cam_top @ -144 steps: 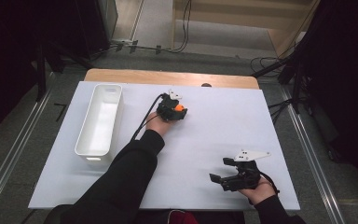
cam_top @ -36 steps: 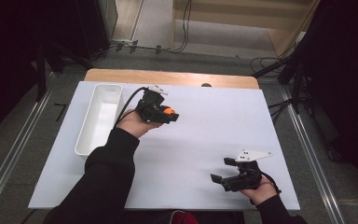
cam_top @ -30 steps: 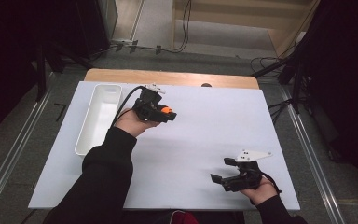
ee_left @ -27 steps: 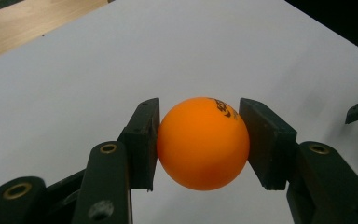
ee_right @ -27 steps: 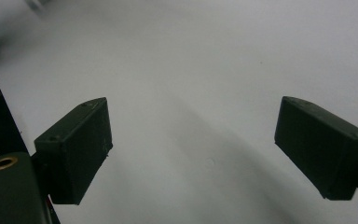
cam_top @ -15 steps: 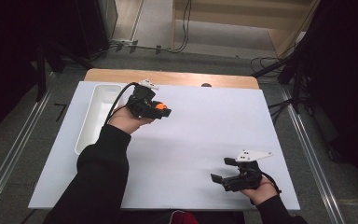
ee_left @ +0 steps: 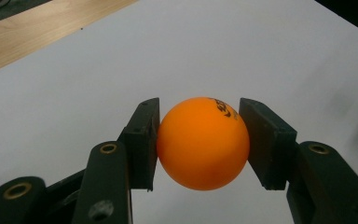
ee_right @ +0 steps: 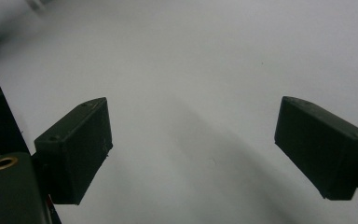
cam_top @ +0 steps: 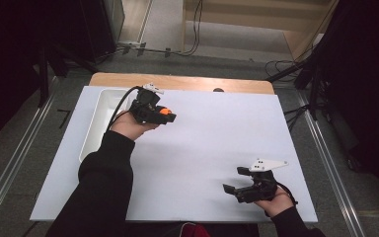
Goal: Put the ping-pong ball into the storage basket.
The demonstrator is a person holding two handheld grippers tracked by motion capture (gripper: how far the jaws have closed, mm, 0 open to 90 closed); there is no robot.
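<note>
An orange ball (ee_left: 203, 142) with black print sits squeezed between the two black pads of my left gripper (ee_left: 199, 140). In the high view that left gripper (cam_top: 164, 114) is held above the far left part of the white table, just right of the white tray (cam_top: 97, 123), and the ball (cam_top: 164, 111) shows as an orange spot at its tip. My right gripper (cam_top: 236, 186) rests near the front right of the table, its jaws spread wide with nothing between them. In the right gripper view its pads (ee_right: 74, 149) hang over bare white tabletop.
A long white tray lies along the left side of the white table (cam_top: 202, 148). A wooden strip (cam_top: 177, 81) borders the far edge. Cables run on the floor beyond the table, and a metal rail (cam_top: 330, 163) runs along the right.
My left hand has carried the ball leftward, toward the tray, and its gripper has turned slightly. The right gripper has stayed where it was.
</note>
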